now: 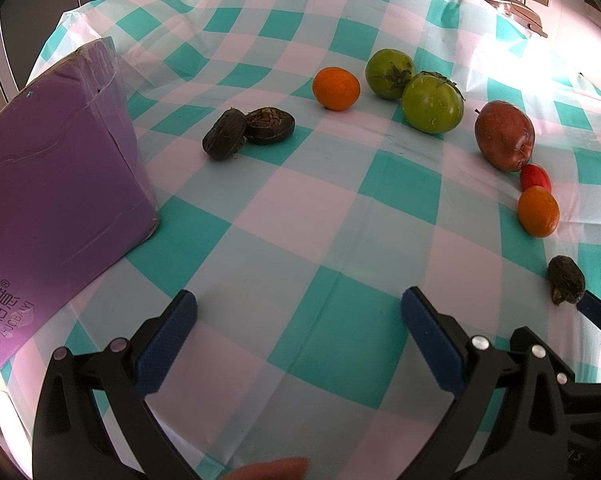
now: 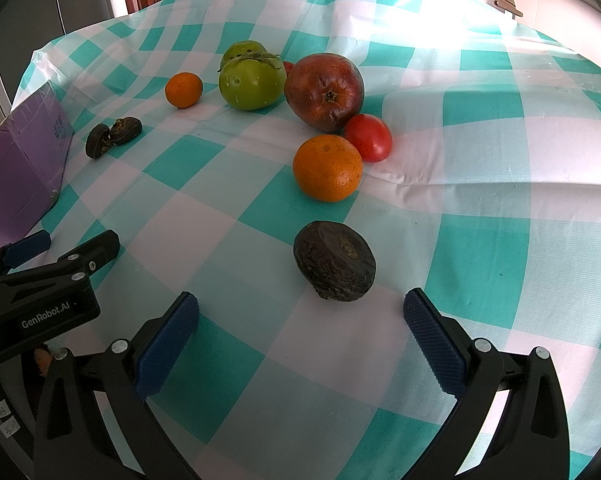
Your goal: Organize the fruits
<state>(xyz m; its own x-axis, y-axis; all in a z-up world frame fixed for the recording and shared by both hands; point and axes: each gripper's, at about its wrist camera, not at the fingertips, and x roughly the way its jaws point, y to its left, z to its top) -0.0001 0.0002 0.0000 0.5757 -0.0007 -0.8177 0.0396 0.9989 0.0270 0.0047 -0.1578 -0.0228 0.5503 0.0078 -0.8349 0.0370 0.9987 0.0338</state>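
We are hovering right gripper (image 2: 300, 340), jaws spread wide and empty, just short of dark wrinkled fruit (image 2: 334, 260) on checkered surface (image 2: 480, 240). Left gripper (image 1: 298, 336) likewise gaping, holding nothing. Risk: rounded fruit rolling off pads, bumping nearby orange (image 2: 327, 168).

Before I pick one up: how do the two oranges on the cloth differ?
The near orange touches the red tomato and sits close to the right gripper; the far orange stands alone, apart from the green tomatoes. The near one looks bigger in the right wrist view, though nearness may account for that. Its skin shows darker specks; the far one looks cleaner. Both are round, orange and lie free on the checked cloth.
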